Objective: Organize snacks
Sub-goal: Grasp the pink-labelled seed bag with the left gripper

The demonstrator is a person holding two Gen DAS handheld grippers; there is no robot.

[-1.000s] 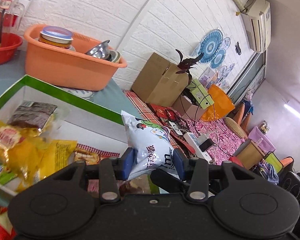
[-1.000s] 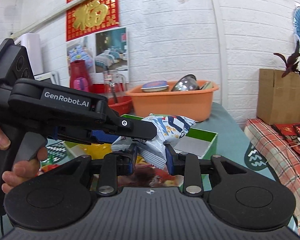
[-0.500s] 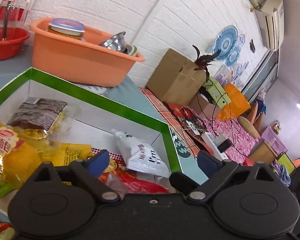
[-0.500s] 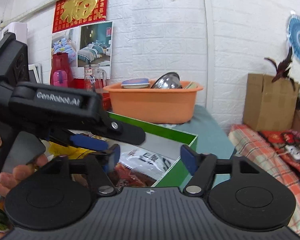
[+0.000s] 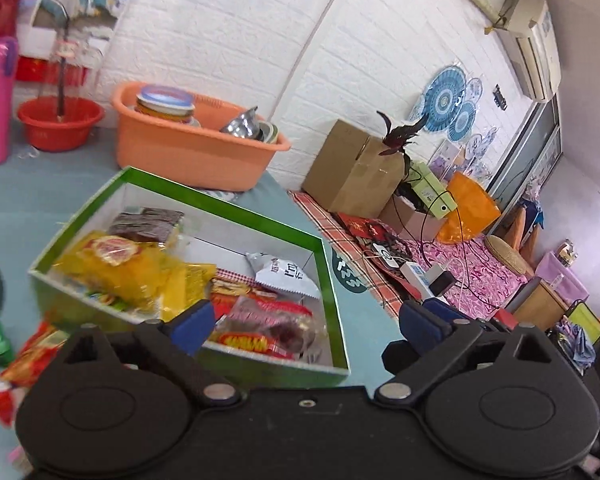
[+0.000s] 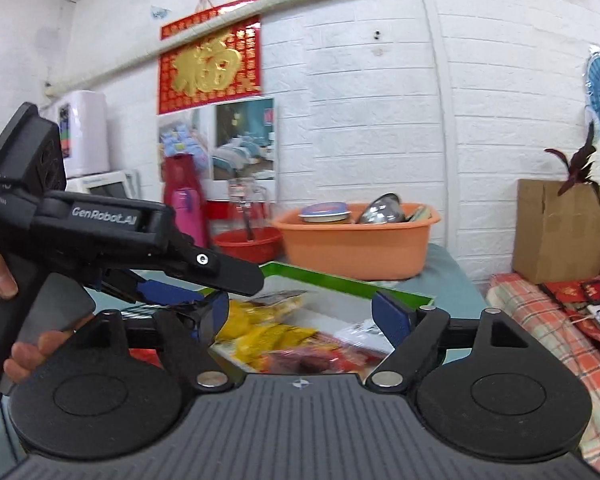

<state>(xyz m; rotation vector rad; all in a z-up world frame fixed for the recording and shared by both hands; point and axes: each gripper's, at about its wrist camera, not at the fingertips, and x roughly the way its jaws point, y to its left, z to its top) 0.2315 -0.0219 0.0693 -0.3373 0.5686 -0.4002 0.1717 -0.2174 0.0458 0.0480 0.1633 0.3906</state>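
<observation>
Left gripper point(image 5: 306, 322): jaws spread wide, nothing between the blue pads, hovering at the near edge of the green box point(image 5: 220, 210). Right gripper point(image 6: 300, 316): jaws likewise wide apart, empty, near side of the same box.

White snack bag point(image 5: 286, 274) lies inside the box at its far right corner, atop red packets point(image 5: 260, 320); yellow packets point(image 5: 128, 268) fill the left part. More packets point(image 5: 28, 352) lie on the table outside, near left. Orange basin point(image 5: 192, 152) stands beyond the box.

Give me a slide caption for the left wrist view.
Open left gripper above a green box of snacks, white packet inside.
</observation>
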